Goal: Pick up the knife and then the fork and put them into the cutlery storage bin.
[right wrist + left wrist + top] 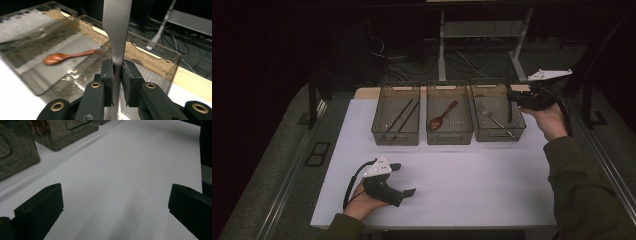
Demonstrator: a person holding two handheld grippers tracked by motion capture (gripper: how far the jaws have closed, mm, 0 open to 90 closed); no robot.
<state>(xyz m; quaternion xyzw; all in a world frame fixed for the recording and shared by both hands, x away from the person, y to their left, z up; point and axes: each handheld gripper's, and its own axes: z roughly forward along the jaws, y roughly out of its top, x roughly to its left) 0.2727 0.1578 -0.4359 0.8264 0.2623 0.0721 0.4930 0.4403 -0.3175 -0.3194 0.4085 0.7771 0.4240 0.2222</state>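
Now the right hand-held gripper point(117, 75), at the high view's upper right over the right tray point(498, 134), clamps a metal utensil handle point(117, 30); next, lower and release. Left hand-held gripper point(404, 180) idles, jaws apart.

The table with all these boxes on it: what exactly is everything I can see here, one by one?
Bins: three, clear smoky plastic, side by side at the far part of the table.
Chopsticks: two, dark, in the left bin.
Spoon: one, reddish-brown wood, in the middle bin.
Fork: one, silver metal, lying in the right bin.
Metal utensil: one, silver, flat handle clamped in the right gripper at the right bin.
Table: one, white top, wooden strip along its far edge.
Cables and metal frame legs: grey and dark, on the floor behind.
Left gripper: black, jaws apart, near the table's front.
Right gripper: black, closed on the utensil.
Sleeves: olive green.
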